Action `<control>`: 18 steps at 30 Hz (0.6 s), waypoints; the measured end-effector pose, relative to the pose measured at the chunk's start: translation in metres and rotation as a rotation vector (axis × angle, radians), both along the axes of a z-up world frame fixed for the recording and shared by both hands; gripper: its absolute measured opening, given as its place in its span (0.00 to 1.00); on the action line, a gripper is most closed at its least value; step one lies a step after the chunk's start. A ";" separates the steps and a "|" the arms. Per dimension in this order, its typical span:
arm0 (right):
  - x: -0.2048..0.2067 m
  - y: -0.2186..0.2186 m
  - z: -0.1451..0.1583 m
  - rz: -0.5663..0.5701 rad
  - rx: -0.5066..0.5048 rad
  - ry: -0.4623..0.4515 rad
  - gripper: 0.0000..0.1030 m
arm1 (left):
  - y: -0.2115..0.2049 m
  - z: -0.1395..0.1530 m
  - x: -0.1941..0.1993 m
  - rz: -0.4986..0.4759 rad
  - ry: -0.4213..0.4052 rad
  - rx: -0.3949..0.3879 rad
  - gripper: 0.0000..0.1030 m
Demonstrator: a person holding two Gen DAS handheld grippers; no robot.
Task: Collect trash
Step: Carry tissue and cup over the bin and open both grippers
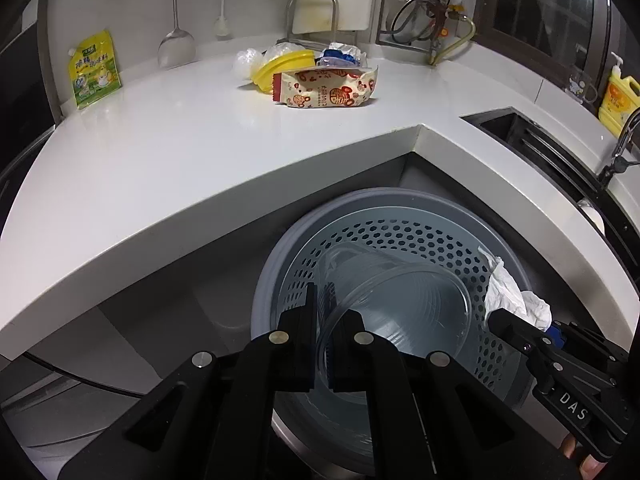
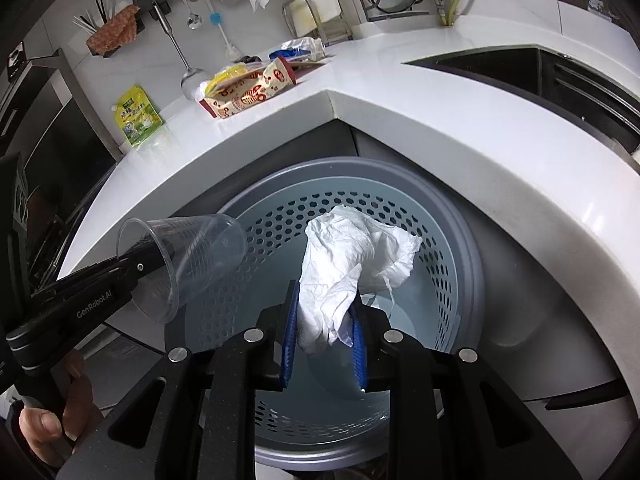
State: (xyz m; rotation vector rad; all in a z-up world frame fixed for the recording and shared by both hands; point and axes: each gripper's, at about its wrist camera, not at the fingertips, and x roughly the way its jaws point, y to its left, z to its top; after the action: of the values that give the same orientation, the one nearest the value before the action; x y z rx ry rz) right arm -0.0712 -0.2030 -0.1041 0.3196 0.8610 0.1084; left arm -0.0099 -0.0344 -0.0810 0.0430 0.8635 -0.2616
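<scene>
Grippers hang over the round perforated grey bin. Left gripper pinches a clear ribbed plastic cup by its rim; right gripper clamps crumpled white tissue

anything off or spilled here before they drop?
No spill. Both loads hang over the grey perforated bin: the left gripper pinches the clear plastic cup by its rim, tipped sideways; the right gripper holds a crumpled tissue. More wrappers are piled on the counter.
</scene>
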 end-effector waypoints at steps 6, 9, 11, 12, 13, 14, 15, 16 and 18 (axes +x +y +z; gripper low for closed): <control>0.002 0.000 -0.003 -0.003 0.003 0.020 0.22 | 0.001 -0.008 0.003 0.006 0.025 -0.003 0.04; 0.001 -0.001 -0.005 -0.005 0.004 0.029 0.22 | 0.001 -0.013 0.005 0.003 0.048 -0.010 0.04; 0.002 -0.001 -0.006 -0.006 0.004 0.034 0.22 | 0.001 -0.014 0.005 0.000 0.053 -0.011 0.04; 0.003 -0.002 -0.007 -0.005 0.004 0.037 0.22 | 0.001 -0.015 0.005 -0.001 0.053 -0.010 0.04; 0.007 -0.001 -0.007 -0.004 0.003 0.039 0.22 | 0.001 -0.016 0.006 -0.003 0.056 -0.011 0.04; 0.008 -0.001 -0.008 -0.003 0.003 0.041 0.22 | 0.001 -0.017 0.006 -0.003 0.060 -0.013 0.04; 0.008 0.000 -0.009 -0.002 0.003 0.043 0.23 | 0.001 -0.017 0.007 -0.004 0.064 -0.014 0.04; 0.008 0.000 -0.009 -0.001 0.003 0.043 0.23 | 0.001 -0.018 0.007 -0.003 0.069 -0.012 0.04; 0.010 -0.001 -0.011 0.000 0.004 0.049 0.24 | 0.000 -0.020 0.007 -0.002 0.076 -0.008 0.04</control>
State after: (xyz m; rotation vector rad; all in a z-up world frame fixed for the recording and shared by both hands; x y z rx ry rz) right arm -0.0617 -0.2037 -0.1155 0.3272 0.9089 0.1023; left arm -0.0025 -0.0340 -0.1014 0.0263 0.9384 -0.2697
